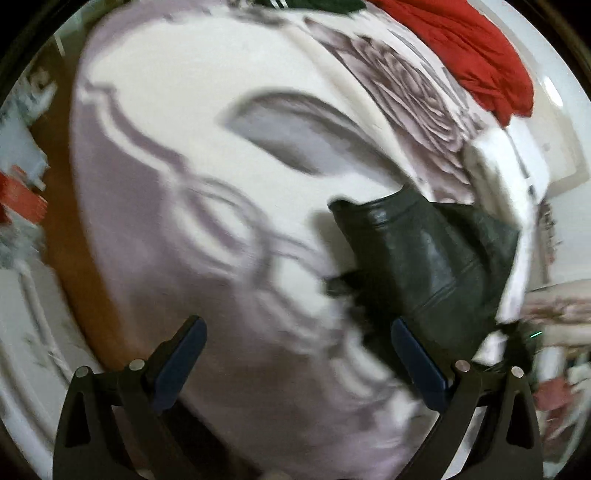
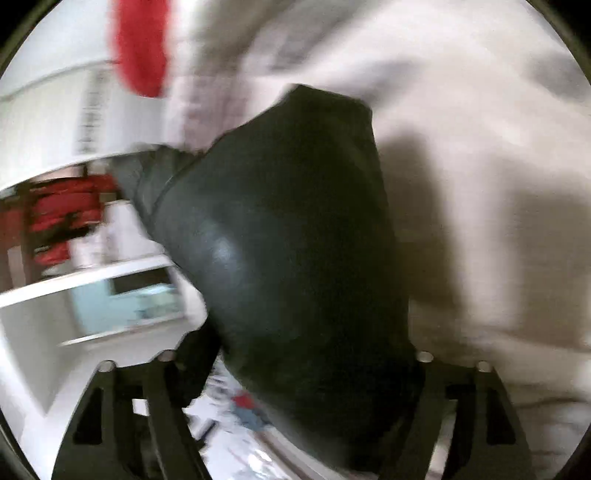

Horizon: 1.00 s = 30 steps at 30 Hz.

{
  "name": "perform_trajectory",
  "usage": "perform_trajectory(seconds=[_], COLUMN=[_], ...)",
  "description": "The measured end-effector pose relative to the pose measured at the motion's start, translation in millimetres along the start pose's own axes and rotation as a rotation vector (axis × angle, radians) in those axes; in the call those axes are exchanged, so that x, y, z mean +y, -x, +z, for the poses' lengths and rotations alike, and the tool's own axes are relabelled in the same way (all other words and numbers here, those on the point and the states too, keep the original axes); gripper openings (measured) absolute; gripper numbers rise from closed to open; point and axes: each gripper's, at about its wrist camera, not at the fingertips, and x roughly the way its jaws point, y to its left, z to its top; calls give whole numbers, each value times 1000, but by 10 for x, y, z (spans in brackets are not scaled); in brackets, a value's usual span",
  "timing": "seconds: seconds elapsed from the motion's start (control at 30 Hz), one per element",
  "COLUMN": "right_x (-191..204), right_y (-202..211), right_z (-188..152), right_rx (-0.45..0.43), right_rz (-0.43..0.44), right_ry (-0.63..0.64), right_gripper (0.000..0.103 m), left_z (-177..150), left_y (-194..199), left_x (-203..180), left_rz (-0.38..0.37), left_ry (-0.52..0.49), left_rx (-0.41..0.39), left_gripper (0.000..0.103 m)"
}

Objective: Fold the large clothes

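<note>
A dark black-green garment (image 1: 428, 258) lies at the right side of a bed with a white and mauve patterned cover (image 1: 207, 206). My left gripper (image 1: 299, 354) is open and empty above the cover, just left of the garment. In the right wrist view the same dark garment (image 2: 295, 236) fills the middle and drapes over the space between my right gripper's fingers (image 2: 295, 373). Its fingertips are hidden under the cloth, so I cannot tell how the jaws stand. Both views are motion-blurred.
A red garment (image 1: 476, 55) and a dark green one (image 1: 325, 3) lie at the far end of the bed; the red one also shows in the right wrist view (image 2: 140, 44). A wooden floor strip (image 1: 70, 229) runs left of the bed. White furniture (image 2: 48, 110) stands left.
</note>
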Motion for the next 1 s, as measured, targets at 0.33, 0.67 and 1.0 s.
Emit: perform_trajectory(seconds=[0.33, 0.67, 1.0], right_x=[405, 1462, 1464], right_y=[589, 603, -692], right_z=[-102, 200, 849], right_rx=[-29, -76, 169], right_rz=[-166, -206, -490], right_ry=[137, 457, 453], right_gripper=[85, 66, 32], left_z=[270, -143, -237], left_y=[-1057, -507, -924], left_x=[-430, -227, 244], left_rz=[-271, -305, -390], left_ry=[182, 198, 289], left_rx=[56, -62, -4], left_gripper=[57, 19, 26])
